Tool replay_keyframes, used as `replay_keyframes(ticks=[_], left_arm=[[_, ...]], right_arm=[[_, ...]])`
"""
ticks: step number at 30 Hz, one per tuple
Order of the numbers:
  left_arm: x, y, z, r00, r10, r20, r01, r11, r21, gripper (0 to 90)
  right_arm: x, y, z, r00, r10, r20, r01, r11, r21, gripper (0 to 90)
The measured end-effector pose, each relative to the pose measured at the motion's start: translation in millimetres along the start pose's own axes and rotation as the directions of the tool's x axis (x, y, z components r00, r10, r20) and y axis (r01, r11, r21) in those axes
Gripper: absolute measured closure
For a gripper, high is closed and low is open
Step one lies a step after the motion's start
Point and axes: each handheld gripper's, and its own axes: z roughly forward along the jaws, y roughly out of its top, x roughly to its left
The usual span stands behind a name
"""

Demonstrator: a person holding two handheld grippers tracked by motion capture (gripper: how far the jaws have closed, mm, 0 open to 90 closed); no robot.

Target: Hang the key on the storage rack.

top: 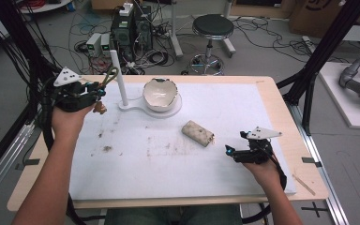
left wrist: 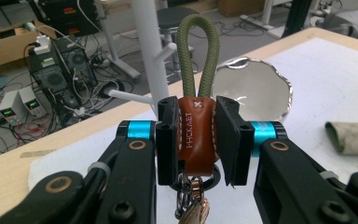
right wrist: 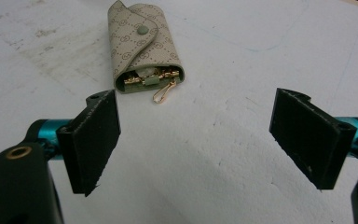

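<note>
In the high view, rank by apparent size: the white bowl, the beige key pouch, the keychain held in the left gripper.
1. White bowl, largest.
2. Beige key pouch.
3. Keychain, smallest as seen; the left gripper hides part of it, so its full size is unsure.

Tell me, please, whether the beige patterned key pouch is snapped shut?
Snapped shut: the beige patterned key pouch has its flap fastened at the stud, though gold hooks protrude below.

A wooden table point(top: 281, 105) carries a stained white mat point(top: 168, 159) bearing key pouch point(top: 198, 133) and stand point(top: 136, 107).
</note>
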Motion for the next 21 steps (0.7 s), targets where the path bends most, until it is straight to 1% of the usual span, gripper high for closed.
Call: replay_keyframes(ticks=[4,9,13,16,18,19,20,21], left_arm=[[2.1,-2.1,7.7,0.9999,-0.002,-0.012,0.002,0.9997,0.023,70.3],[6.2,-3.0,10.5,0.9994,-0.019,-0.028,0.020,0.9997,0.016,70.2],[9.8,-4.7,12.7,0.9992,-0.020,-0.036,0.021,0.9992,0.033,70.2],[11.0,-5.3,14.1,0.9989,-0.030,-0.035,0.031,0.9990,0.032,69.9],[11.7,-6.0,15.9,0.9985,-0.041,-0.037,0.043,0.9982,0.043,68.3],[12.0,-6.2,16.5,0.9984,-0.039,-0.041,0.041,0.9980,0.049,67.2],[12.1,-6.4,17.1,0.9978,-0.041,-0.053,0.043,0.9978,0.051,63.8],[12.3,-6.4,17.6,0.9966,-0.043,-0.071,0.047,0.9973,0.056,58.0]], right_arm=[[-0.5,-0.2,-0.1,1.0000,0.005,-0.002,-0.005,1.000,0.001,16.4],[-1.7,-0.7,0.5,1.0000,0.008,-0.001,-0.008,1.000,0.003,16.4],[-2.1,-0.8,0.9,1.0000,0.006,0.000,-0.006,1.000,0.003,16.4],[-1.6,-0.8,0.4,1.0000,0.010,-0.002,-0.010,1.000,0.005,16.4],[-1.6,-0.9,0.6,1.0000,0.007,0.000,-0.007,1.000,0.005,16.4],[-1.3,-0.8,0.6,1.0000,0.008,0.000,-0.008,1.000,0.006,16.4],[-1.3,-0.8,0.8,1.0000,0.006,0.000,-0.006,1.000,0.006,16.4],[-1.2,-0.8,0.9,1.0000,0.005,-0.001,-0.005,1.000,0.006,16.4]])
